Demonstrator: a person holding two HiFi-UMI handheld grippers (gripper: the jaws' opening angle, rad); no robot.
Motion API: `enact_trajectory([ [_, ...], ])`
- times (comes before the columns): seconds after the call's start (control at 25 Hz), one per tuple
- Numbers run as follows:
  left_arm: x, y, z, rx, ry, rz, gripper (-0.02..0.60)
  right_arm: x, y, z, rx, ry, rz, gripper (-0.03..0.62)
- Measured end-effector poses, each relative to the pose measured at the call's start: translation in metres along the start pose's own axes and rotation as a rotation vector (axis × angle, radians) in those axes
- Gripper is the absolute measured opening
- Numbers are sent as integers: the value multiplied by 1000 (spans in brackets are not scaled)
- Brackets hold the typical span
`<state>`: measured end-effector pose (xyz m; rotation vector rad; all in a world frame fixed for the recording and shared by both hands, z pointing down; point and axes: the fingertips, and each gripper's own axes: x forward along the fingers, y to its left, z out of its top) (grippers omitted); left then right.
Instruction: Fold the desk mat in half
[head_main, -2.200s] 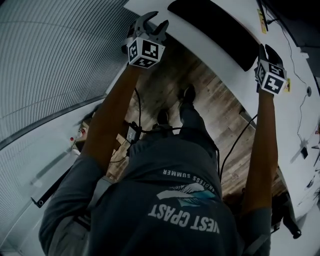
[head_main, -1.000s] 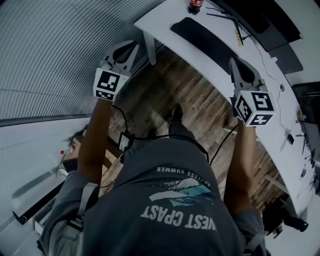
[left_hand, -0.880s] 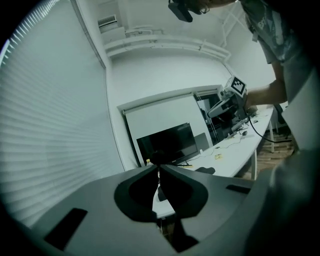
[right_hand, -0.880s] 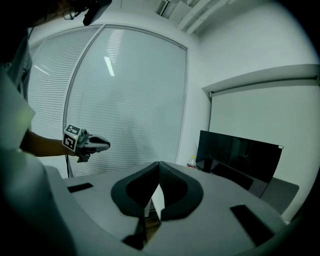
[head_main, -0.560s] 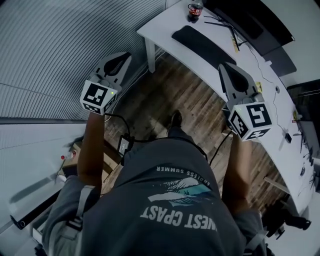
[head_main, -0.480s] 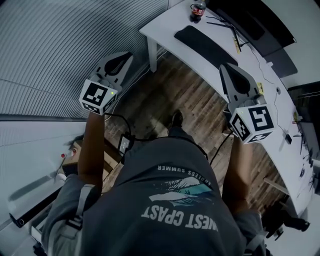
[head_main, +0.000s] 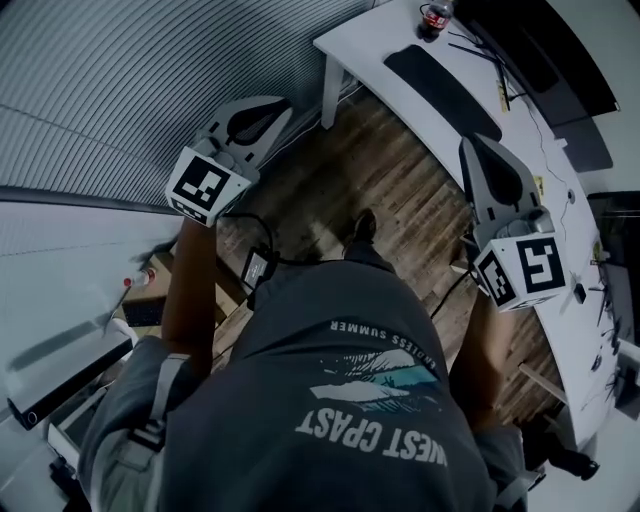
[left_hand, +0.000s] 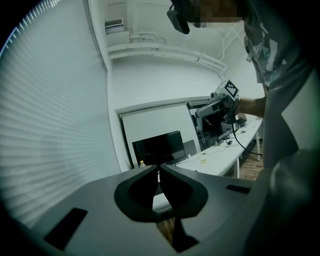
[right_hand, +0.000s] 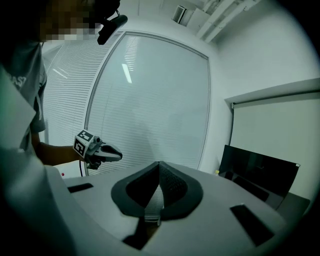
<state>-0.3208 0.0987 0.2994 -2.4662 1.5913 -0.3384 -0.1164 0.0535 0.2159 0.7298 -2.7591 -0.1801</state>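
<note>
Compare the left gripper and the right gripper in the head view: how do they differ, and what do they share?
The left gripper hangs over the wooden floor, clear of the white desk; the right gripper appears at the desk's near edge. The left gripper's tip points up and right, the right gripper's up and slightly left. Both are shut and empty; neither touches the desk mat.

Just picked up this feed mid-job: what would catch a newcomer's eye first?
First, the grey left gripper and the grey right gripper, each with a black-and-white marker cube. Both are shut and empty, and the person holds them out in front, above the brown wooden floor. Next, the long black desk mat lies on the white desk at the top right, and neither gripper touches it.
</note>
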Motion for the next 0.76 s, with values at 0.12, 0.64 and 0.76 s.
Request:
enact_trajectory([
  [0.12,-9,4,-2,-2,-5,14,26,1,9,3,-3,-1,9,26],
  [0.64,-21,15,-14,-22,-4,45,26,12,18,9,-29,12,33,26],
  [0.76,-20,15,-18,-28,-3,44,26,14,18,6,-29,16,33,25],
])
